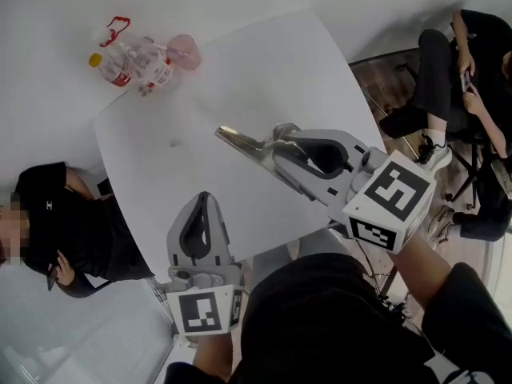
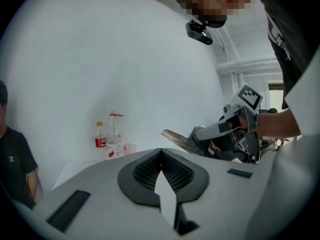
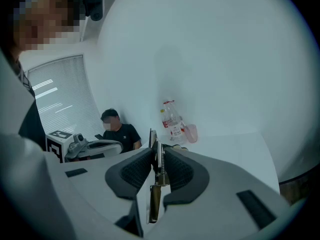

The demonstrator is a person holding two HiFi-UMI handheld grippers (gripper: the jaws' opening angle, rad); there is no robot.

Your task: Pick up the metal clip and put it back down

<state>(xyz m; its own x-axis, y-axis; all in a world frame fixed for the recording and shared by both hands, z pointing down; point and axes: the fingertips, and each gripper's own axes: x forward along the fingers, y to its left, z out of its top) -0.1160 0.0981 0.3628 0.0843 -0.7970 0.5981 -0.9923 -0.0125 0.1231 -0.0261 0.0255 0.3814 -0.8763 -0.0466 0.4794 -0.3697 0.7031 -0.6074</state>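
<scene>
The right gripper has its jaws pinching the metal clip by its rear half. The clip's long axis runs in line with the jaws, and its flat tip juts forward past them toward the bottles at the far corner. It appears to hang clear of the white bench, which lies straight below, so setting it down looks like a plain lowering. The left gripper sits at the near edge, jaws pressed together on nothing, well apart from the clip.
</scene>
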